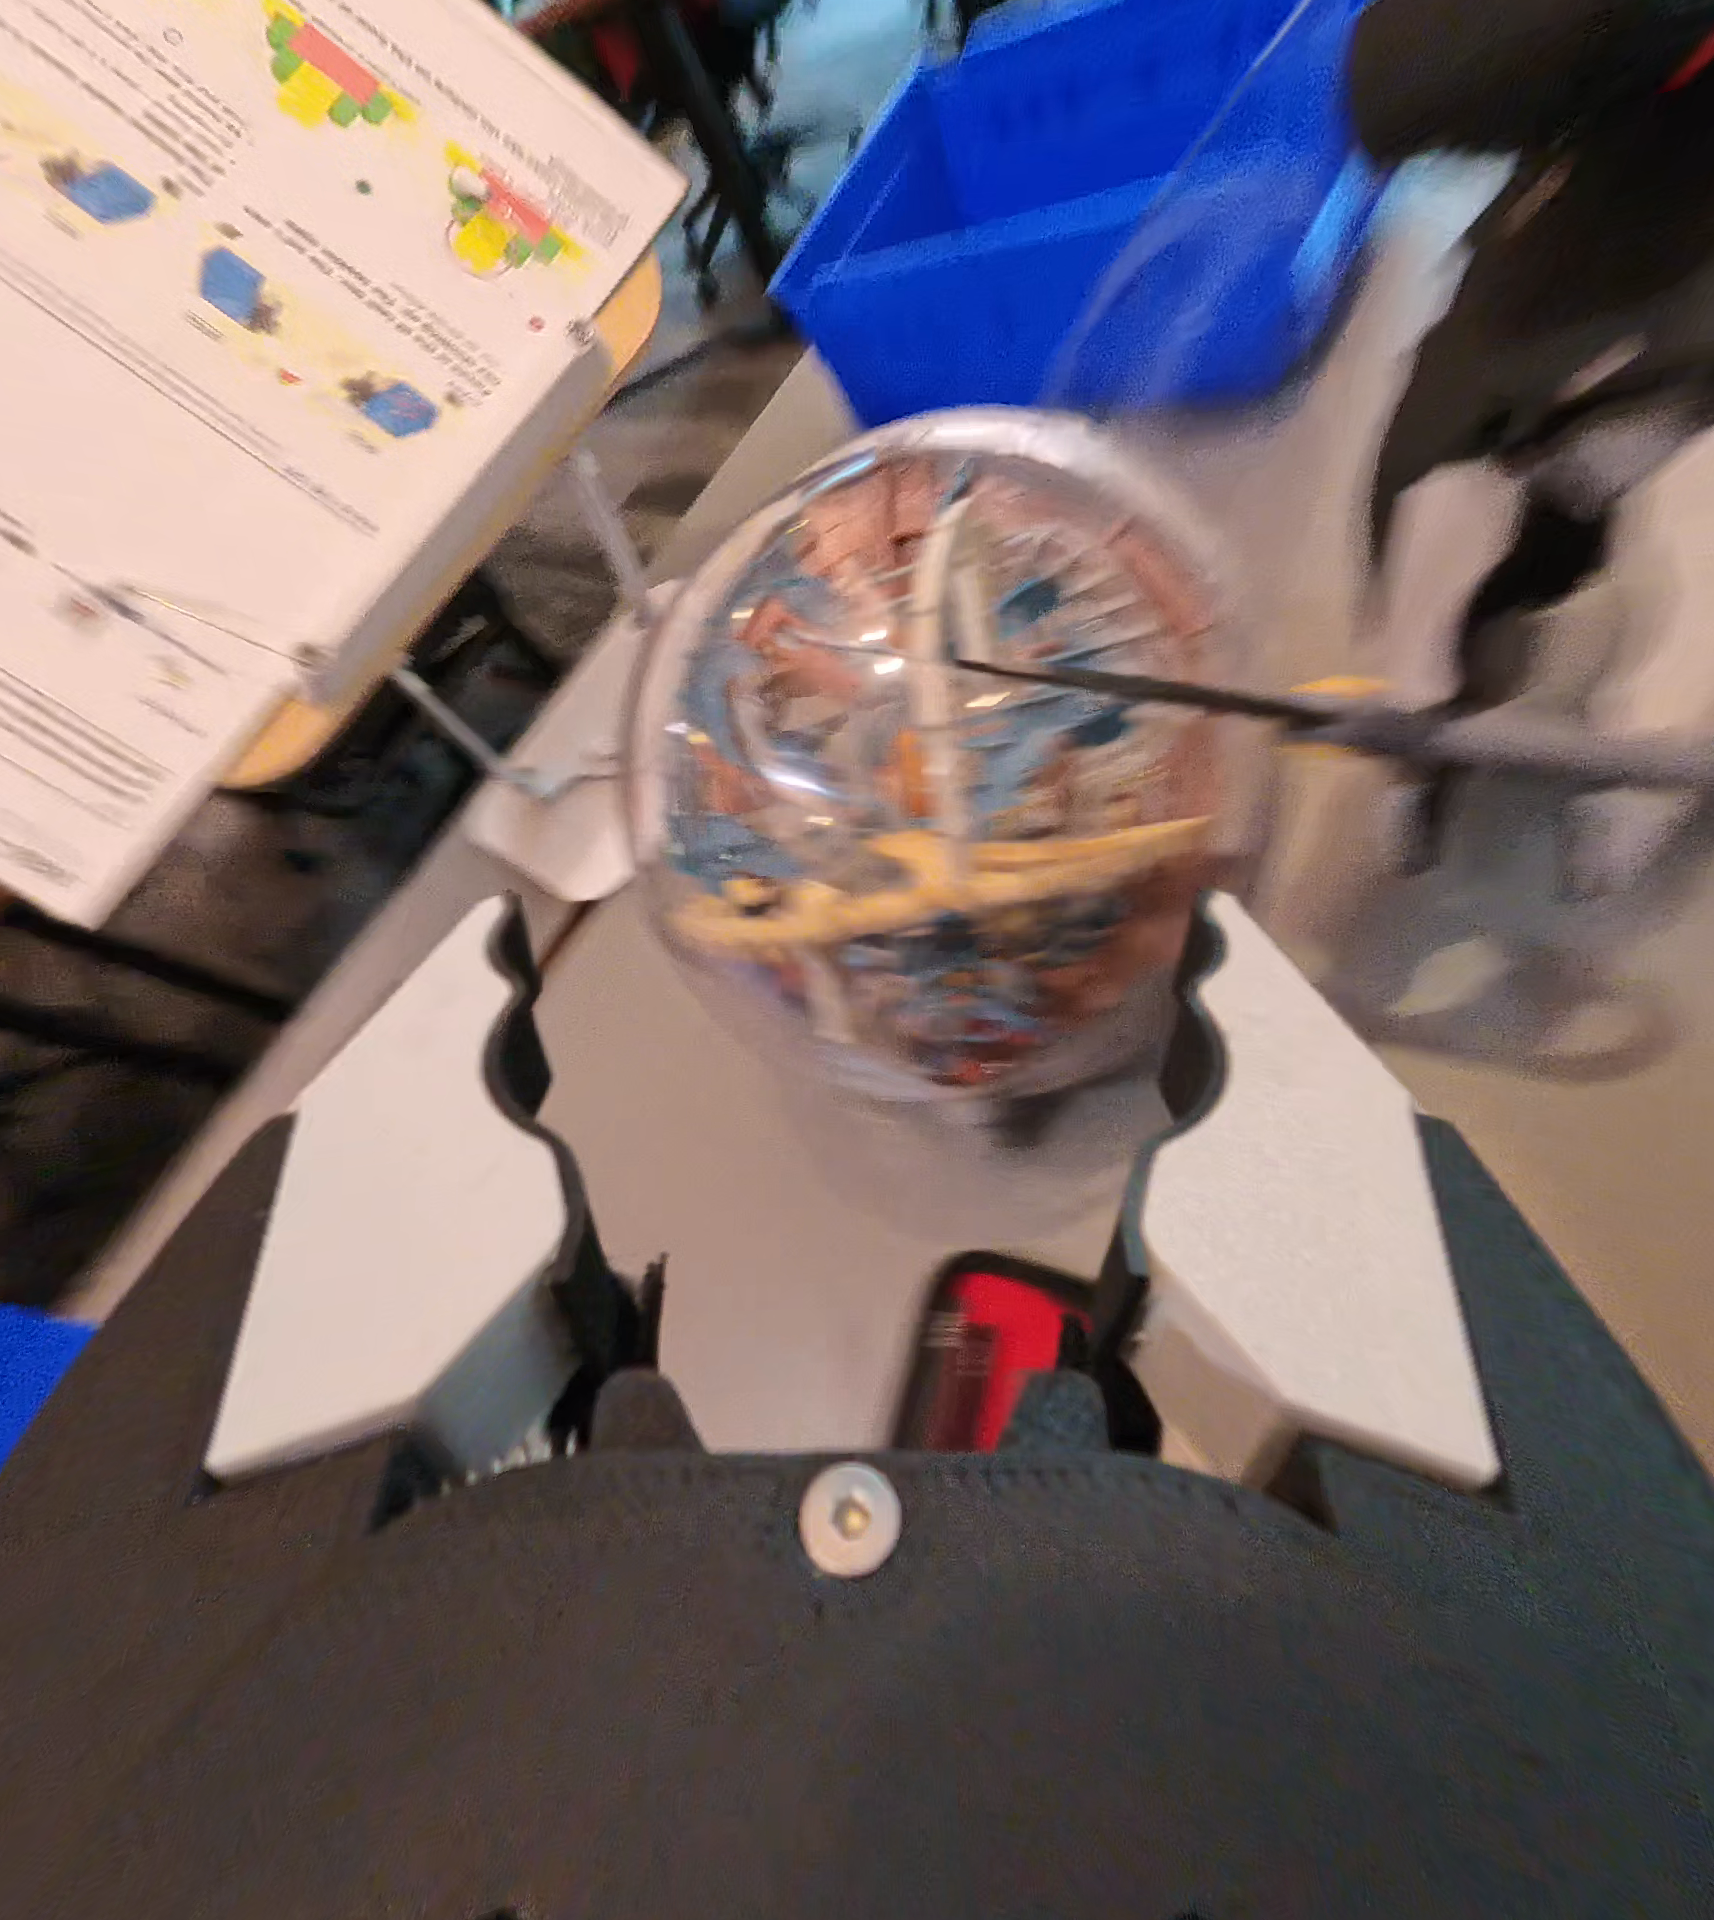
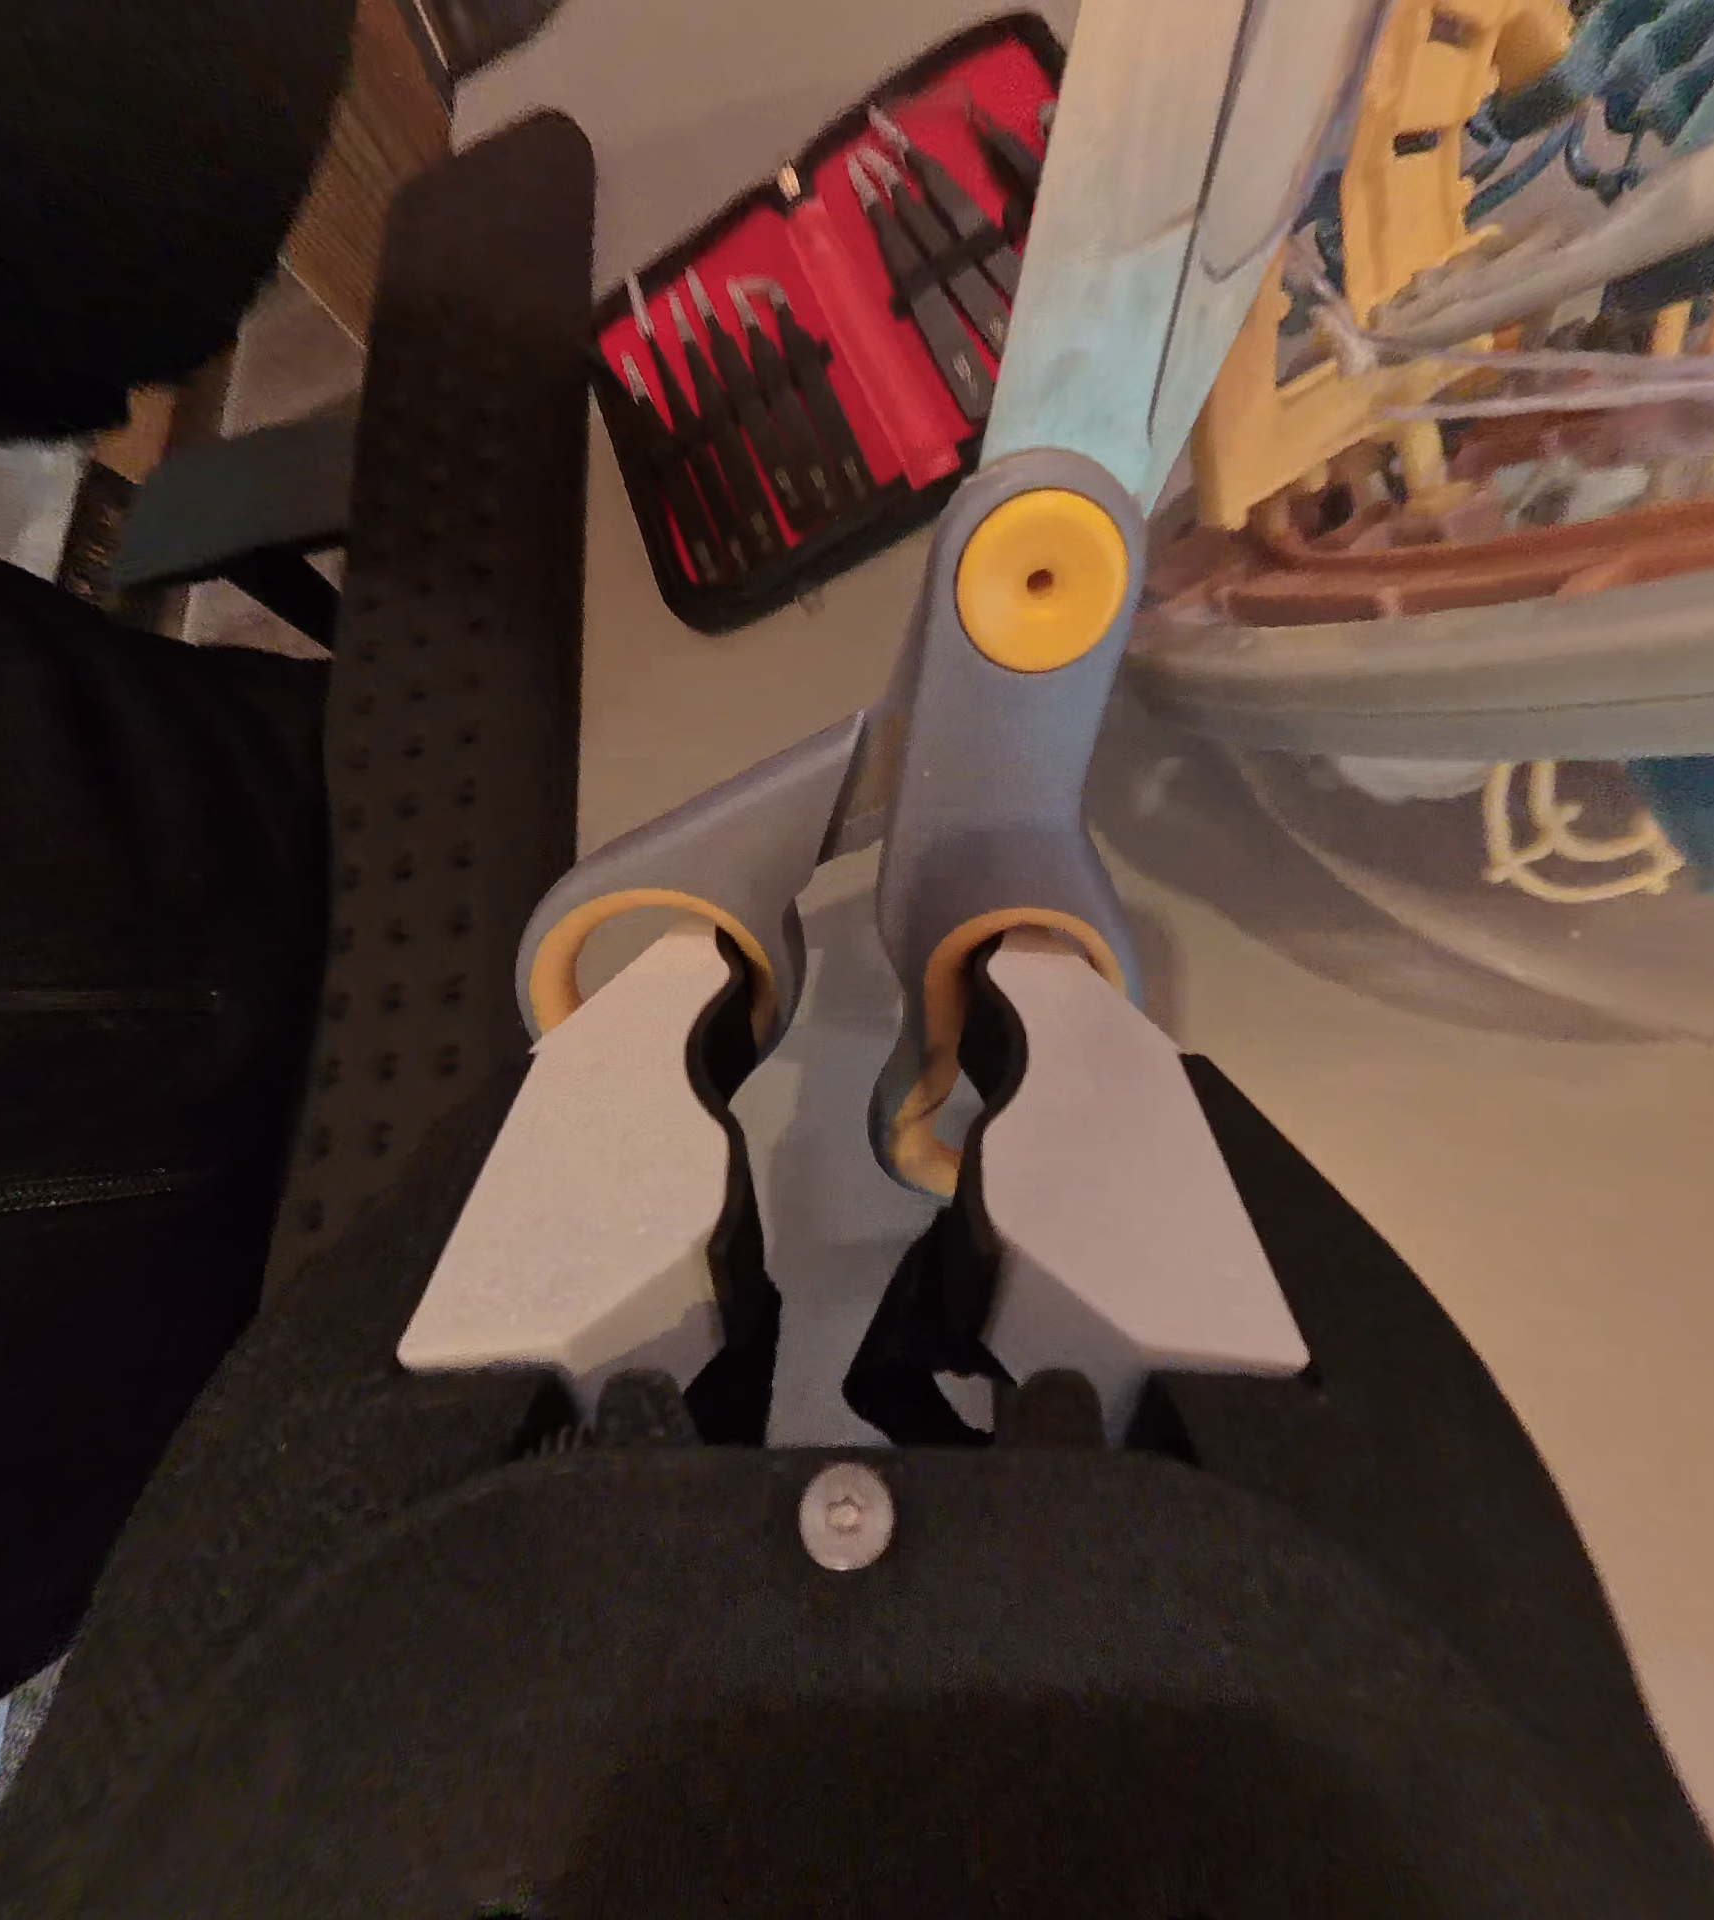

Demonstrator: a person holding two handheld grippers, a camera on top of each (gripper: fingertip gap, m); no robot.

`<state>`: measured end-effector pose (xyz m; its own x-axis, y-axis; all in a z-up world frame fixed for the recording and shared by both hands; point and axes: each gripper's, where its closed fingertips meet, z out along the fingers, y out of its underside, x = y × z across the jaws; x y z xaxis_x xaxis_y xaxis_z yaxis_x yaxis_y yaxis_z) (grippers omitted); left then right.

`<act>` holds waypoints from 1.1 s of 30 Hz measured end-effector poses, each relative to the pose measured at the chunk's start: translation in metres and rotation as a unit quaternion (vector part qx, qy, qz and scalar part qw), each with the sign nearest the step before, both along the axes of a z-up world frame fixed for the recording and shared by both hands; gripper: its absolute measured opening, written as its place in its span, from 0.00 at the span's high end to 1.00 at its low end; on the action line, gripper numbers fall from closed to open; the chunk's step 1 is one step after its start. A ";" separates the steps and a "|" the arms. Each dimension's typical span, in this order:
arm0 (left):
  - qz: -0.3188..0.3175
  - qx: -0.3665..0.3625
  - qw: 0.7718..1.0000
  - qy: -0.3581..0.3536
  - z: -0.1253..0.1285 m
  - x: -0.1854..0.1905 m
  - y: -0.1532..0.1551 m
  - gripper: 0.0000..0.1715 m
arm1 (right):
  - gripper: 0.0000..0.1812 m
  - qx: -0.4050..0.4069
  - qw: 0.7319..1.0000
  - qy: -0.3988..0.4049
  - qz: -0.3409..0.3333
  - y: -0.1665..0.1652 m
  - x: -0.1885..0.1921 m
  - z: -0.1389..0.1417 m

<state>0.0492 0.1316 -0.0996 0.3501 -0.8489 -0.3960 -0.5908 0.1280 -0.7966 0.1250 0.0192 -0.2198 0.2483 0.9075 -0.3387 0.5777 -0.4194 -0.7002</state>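
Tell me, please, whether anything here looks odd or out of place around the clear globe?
Yes: the right gripper has one finger through each scissors handle loop, and the blades reach the clear globe. The left gripper is open behind it.

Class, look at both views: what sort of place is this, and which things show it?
Probably a hobby or maker workshop: a red tweezer case lies open on the table, blue bins stand behind, and an illustrated instruction sheet is propped up beside a clear sphere.
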 end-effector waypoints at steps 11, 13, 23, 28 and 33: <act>-0.096 -0.392 0.872 -0.277 -0.072 0.100 -0.110 0.25 | 0.82 -0.089 0.986 0.141 -0.012 -0.001 -0.024 0.022; -0.082 -0.386 0.878 -0.272 -0.083 0.110 -0.113 0.20 | 0.82 -0.094 0.981 0.170 -0.014 -0.001 -0.026 0.031; -0.116 -0.445 0.788 -0.410 -0.056 0.137 -0.107 0.25 | 0.82 -0.095 0.977 0.190 -0.003 0.000 -0.035 0.042; -0.110 -0.427 0.792 -0.422 -0.051 0.137 -0.104 0.34 | 0.88 -0.075 0.978 0.195 -0.008 0.004 -0.034 0.046; -0.119 -0.386 0.797 -0.449 -0.029 0.128 -0.097 0.39 | 0.92 -0.026 0.979 0.202 -0.007 0.011 -0.041 0.064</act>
